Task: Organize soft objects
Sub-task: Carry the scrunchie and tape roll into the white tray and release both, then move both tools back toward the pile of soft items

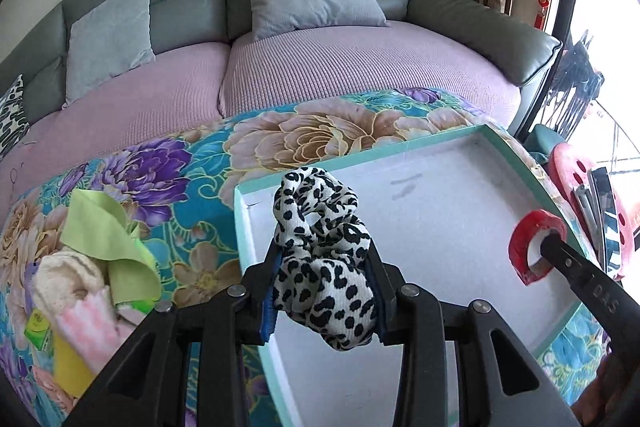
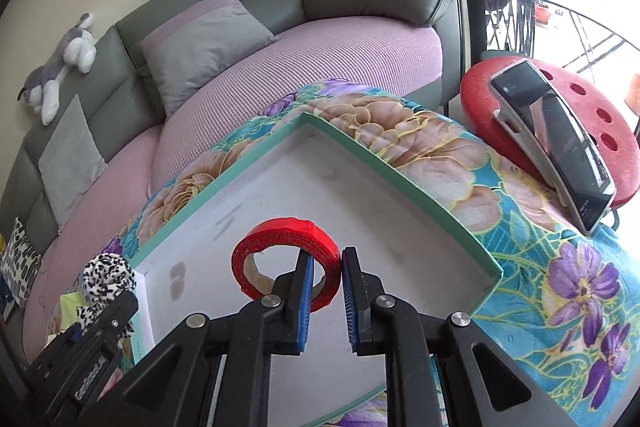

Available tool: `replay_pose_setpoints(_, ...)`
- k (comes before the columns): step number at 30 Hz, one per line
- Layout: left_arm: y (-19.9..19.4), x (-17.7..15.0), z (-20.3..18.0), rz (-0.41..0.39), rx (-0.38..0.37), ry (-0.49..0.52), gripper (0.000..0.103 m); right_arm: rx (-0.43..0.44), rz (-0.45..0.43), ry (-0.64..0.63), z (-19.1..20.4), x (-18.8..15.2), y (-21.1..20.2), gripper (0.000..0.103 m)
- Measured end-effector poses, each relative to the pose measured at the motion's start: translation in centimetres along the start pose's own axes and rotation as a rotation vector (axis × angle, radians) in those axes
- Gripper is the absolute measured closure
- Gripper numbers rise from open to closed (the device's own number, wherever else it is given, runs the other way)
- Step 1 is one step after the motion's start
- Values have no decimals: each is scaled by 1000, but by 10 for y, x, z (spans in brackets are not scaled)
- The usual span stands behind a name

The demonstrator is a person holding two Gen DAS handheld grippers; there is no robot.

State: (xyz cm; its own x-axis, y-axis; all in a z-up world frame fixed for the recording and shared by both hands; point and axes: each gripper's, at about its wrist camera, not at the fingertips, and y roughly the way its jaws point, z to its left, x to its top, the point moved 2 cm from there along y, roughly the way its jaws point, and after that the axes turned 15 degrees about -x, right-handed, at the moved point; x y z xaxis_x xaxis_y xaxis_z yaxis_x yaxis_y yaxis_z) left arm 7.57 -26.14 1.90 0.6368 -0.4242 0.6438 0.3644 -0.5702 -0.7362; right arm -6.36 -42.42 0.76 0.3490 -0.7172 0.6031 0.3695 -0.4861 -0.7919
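Left claw (image 1: 324, 291) grips one leopard-print scrunchie (image 1: 320, 247); right claw (image 2: 324, 291) pinches one red tape roll (image 2: 286, 259).

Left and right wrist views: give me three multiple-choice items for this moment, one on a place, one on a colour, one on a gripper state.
1. Where is the phone?
A. in the tray
B. on the red stool
C. on the sofa seat

2. What colour is the tape roll?
A. red
B. yellow
C. blue

3. What is the left gripper doing?
A. standing open over nothing
B. shut on the green cloth
C. shut on the spotted scrunchie

Key:
1 B: the phone leans on the red stool, beside the tray.
2 A: the tape roll, pinched by the right gripper, is red.
3 C: the left gripper has both pads pressed on the spotted scrunchie; the green cloth lies apart.
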Motion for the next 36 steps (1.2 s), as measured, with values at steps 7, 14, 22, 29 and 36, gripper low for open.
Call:
replay_pose_setpoints(7, 5, 1, 0, -4, 17, -28, 36, -27, 10, -10, -2, 1, 2, 81)
replay_pose_setpoints(14, -2, 2, 10, -53, 58, -67, 14, -36, 24, -39, -2, 0, 2, 45)
replay_pose_setpoints(22, -10, -2, 29, -94, 128, -131, 2, -70, 15, -82, 1, -2, 0, 22)
replay_pose_setpoints(29, -29, -7, 38, -133, 180, -149, 2, -91, 5, -104, 1, -1, -5, 19)
replay_pose_setpoints(36, -50, -17, 45, -147, 220, -157, 2, -123, 30, -140, 0, -3, -8, 19)
